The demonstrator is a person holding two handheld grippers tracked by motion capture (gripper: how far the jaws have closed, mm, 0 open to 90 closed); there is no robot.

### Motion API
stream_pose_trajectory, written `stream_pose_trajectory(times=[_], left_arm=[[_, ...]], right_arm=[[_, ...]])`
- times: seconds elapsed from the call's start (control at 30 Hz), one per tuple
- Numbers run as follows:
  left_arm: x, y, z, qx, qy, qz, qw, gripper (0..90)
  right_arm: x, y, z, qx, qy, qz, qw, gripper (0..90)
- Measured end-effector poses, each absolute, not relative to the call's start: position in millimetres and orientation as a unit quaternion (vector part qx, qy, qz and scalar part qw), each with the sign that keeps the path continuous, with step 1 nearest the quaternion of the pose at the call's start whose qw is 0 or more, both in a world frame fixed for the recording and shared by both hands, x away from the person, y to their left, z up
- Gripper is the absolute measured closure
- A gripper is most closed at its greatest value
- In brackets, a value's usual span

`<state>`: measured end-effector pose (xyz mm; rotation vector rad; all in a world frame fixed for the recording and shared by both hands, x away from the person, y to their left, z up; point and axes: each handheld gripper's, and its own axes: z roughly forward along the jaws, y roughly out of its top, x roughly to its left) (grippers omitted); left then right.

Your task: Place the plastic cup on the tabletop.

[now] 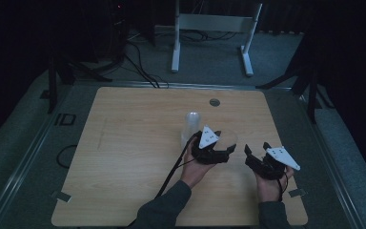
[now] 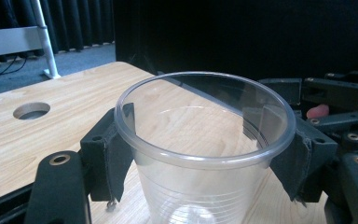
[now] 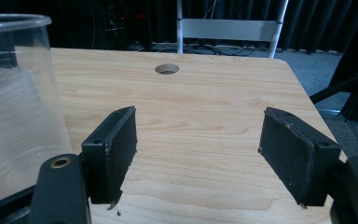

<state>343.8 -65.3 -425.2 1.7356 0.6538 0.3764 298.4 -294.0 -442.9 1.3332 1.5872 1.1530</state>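
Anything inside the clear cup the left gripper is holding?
Nothing shows inside the clear cup: through its open mouth only bare wall and bottom appear. The left gripper clamps it just below the rim, and its pads cover those patches of wall.

Your high view looks forward and down from above your side of the table [image 1: 124, 143], far enough to take in its whole top and the floor beyond. Your left gripper view sits low and very close, looking along its jaws at the clear cup [image 2: 205, 140]. Your right gripper view looks low across the wood toward the round hole [image 3: 167, 69], which all three views share.
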Motion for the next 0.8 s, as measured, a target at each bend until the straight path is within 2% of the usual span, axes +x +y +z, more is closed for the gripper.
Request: stream_pose_trajectory(times=[0.8], left_arm=[[336.7,-54.4,-451.4,0.750,0.289,0.156,0.575,28.4]], right_arm=[[298.4,-293.1,-444.0,0.519,0.623,0.449,0.375,27.1]])
